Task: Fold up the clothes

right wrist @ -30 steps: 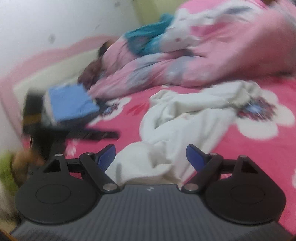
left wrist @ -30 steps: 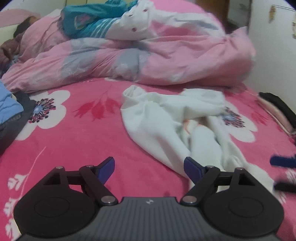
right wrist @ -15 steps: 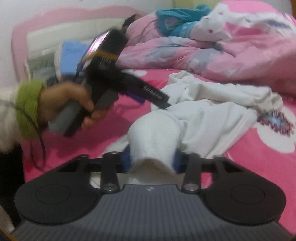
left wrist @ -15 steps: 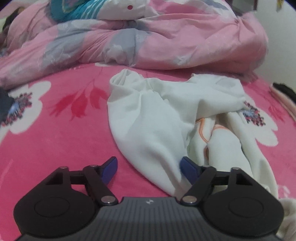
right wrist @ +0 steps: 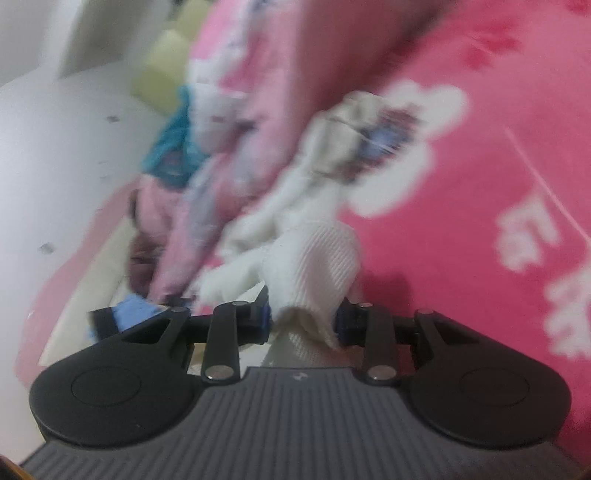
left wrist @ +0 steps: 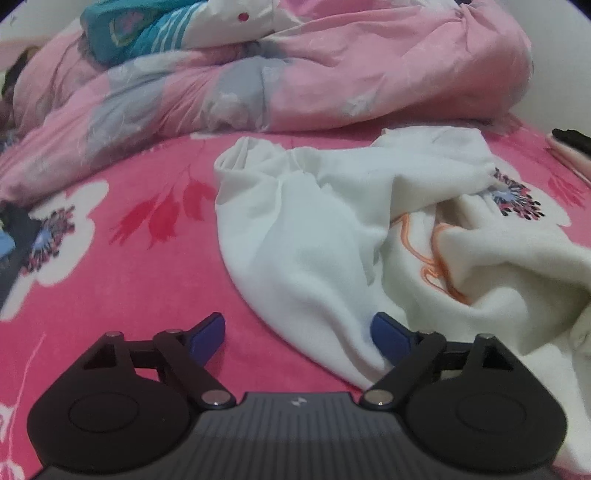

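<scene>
A crumpled white garment (left wrist: pixel 314 240) with an orange print lies on the pink flowered bedspread (left wrist: pixel 129 295). My left gripper (left wrist: pixel 297 332) hovers low over its near edge, jaws opening. A fold of the cloth reaches into the gap beside the right fingertip (left wrist: pixel 388 332), and neither pad presses it. In the blurred, tilted right wrist view, my right gripper (right wrist: pixel 304 321) is closing on the ribbed cuff (right wrist: pixel 314 258) of the same garment. Both pads squeeze the cuff, and the rest of the cloth trails away from it.
A bunched pink quilt (left wrist: pixel 332 81) with a teal cloth (left wrist: pixel 140 33) on top fills the back of the bed. Blue and dark folded clothes (left wrist: pixel 7 240) sit at the left edge. A dark item (left wrist: pixel 572 142) lies far right. A pale wall (right wrist: pixel 55 147) borders the bed.
The right gripper closed on the white cuff, then rolled sharply, and the hand with the other gripper left its view. The left gripper came closer to the garment's near edge.
</scene>
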`<state>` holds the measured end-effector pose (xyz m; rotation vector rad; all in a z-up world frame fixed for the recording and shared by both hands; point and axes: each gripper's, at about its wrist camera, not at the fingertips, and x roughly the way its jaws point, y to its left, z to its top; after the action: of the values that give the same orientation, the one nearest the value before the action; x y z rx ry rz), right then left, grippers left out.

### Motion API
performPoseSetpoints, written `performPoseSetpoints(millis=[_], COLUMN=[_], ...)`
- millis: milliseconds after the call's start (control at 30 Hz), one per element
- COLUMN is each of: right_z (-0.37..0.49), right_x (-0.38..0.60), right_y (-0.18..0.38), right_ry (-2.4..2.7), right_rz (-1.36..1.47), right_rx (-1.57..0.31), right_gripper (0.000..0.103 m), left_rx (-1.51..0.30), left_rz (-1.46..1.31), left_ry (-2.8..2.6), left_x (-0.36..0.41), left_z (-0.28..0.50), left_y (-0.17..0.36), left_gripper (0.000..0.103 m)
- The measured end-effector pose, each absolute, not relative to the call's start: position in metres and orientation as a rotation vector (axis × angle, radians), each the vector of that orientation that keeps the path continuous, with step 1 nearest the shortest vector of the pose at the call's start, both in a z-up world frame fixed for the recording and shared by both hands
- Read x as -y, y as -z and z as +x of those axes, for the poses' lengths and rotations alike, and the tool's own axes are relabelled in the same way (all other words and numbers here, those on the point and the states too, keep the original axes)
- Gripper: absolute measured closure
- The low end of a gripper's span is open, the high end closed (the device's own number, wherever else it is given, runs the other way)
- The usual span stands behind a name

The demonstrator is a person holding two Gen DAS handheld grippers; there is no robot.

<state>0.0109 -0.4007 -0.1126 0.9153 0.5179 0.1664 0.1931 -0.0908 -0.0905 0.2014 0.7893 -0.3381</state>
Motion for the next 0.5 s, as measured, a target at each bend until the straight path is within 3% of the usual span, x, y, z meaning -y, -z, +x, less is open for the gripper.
performPoseSetpoints(millis=[33,67,133,167,500], right_z=[0.011,0.008,0.001,-0.002,-0.022], right_x=[0.403,0.402,0.396,0.392,0.356], right_y=[0.119,0.121,0.120,0.121,0.110], right_ry=[-0.143,-0.152,-0.156,-0.163,-0.347], right_rz=[0.934,0.950,0.946,0.943,0.979], right_rx=[-0.538,-0.532,-0.514,-0.505,-0.535], right_gripper=[0.075,0.075,0.075,0.075,0.081], left_rx=[-0.784,-0.800,-0.832,-0.818,-0.739], left_rz=[0.190,0.164,0.111,0.121,0.058], left_ry=[0.332,0.326,0.313,0.298,0.213], left_x=[0.091,0.090,0.087,0.085,0.036], left_z=[0.194,0.196,0.200,0.199,0.210], left_y=[0.091,0.088,0.084,0.079,0.030], left_gripper=[0.043,0.053,0.084,0.091,0.094])
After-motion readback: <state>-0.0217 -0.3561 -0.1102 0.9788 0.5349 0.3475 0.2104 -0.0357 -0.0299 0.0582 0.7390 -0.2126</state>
